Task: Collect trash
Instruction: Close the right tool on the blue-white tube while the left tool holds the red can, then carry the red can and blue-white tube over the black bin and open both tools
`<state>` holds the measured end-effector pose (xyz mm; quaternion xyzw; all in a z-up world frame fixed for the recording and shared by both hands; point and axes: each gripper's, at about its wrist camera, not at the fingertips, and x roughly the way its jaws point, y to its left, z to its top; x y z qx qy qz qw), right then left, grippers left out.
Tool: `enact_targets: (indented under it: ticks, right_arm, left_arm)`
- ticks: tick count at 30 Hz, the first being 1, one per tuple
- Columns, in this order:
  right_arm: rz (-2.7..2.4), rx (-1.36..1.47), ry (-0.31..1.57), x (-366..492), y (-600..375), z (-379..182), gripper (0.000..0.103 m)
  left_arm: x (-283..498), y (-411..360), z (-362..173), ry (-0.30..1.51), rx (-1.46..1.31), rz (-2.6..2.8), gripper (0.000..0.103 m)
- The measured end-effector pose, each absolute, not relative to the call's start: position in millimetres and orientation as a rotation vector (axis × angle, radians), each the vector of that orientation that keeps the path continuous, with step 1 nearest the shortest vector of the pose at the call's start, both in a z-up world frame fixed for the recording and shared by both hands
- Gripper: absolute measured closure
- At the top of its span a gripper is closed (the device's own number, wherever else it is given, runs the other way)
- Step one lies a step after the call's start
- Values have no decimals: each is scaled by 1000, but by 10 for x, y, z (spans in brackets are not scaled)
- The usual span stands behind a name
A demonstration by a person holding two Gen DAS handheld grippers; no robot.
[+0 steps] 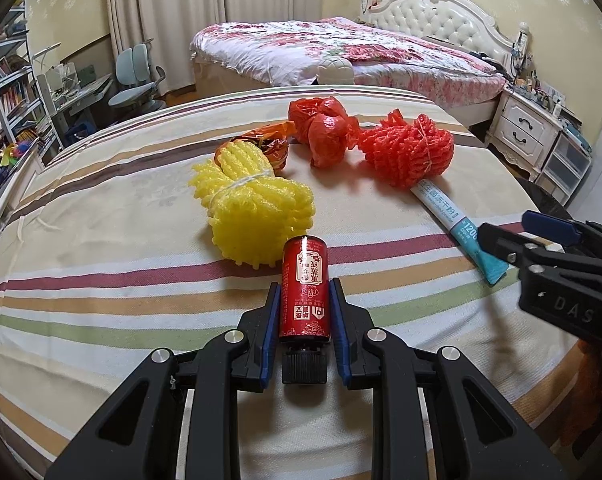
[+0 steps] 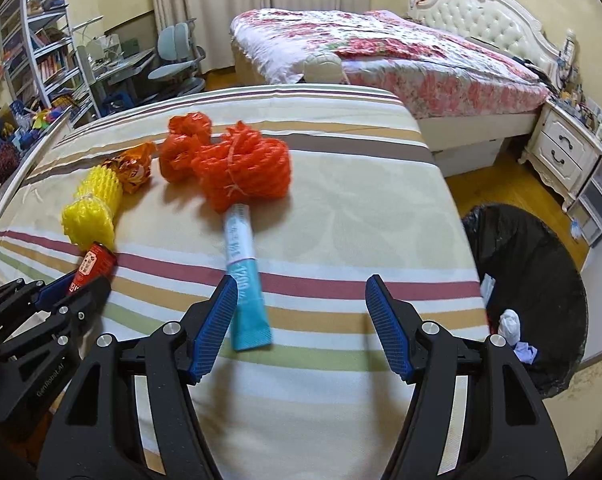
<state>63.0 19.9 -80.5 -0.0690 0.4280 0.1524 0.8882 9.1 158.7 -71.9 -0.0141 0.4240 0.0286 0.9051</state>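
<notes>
My left gripper (image 1: 304, 285) is shut on a small red bottle (image 1: 305, 288) with a black cap, held just above the striped cloth. In the right wrist view the same red bottle (image 2: 93, 266) shows at the left between the left gripper's fingers. My right gripper (image 2: 301, 292) stands open over the cloth, with nothing between its blue pads (image 2: 385, 316). A white and teal sachet (image 2: 245, 276) lies just beside its left finger. Beyond it lie an orange foam net (image 2: 245, 170), a red plastic bag (image 2: 181, 148), a yellow foam net (image 2: 93, 210) and an orange wrapper (image 2: 133, 168).
The striped table (image 2: 341, 208) ends at the right, where a bin lined with a black bag (image 2: 541, 288) holds some crumpled paper. A bed (image 2: 381, 56) and a nightstand (image 2: 565, 152) stand behind. A desk, a chair and shelves are at the back left.
</notes>
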Motion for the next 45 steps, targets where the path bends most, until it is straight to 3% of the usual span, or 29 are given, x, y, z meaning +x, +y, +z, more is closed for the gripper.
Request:
enact_targets:
  ticks: [3, 5, 7, 12, 14, 45]
  right_arm:
    - [335, -157, 901, 645, 293, -854, 41]
    - [342, -166, 912, 659, 331, -885, 51]
    - [336, -187, 904, 655, 359, -885, 52]
    - [332, -192, 897, 598, 328, -878, 80]
    - [333, -179, 896, 574, 285, -876, 83]
    - [234, -39, 849, 390, -467, -742, 83]
  left_arm:
    - [88, 1614, -719, 875, -32, 59, 78]
    - [79, 1628, -718, 875, -35, 60, 78]
    - [77, 1641, -719, 874, -39, 61, 78]
    - [72, 1650, -715, 870, -46, 55, 78]
    - [55, 1660, -708, 864, -51, 49, 78]
    - [-24, 1119, -560, 804, -10, -56, 78]
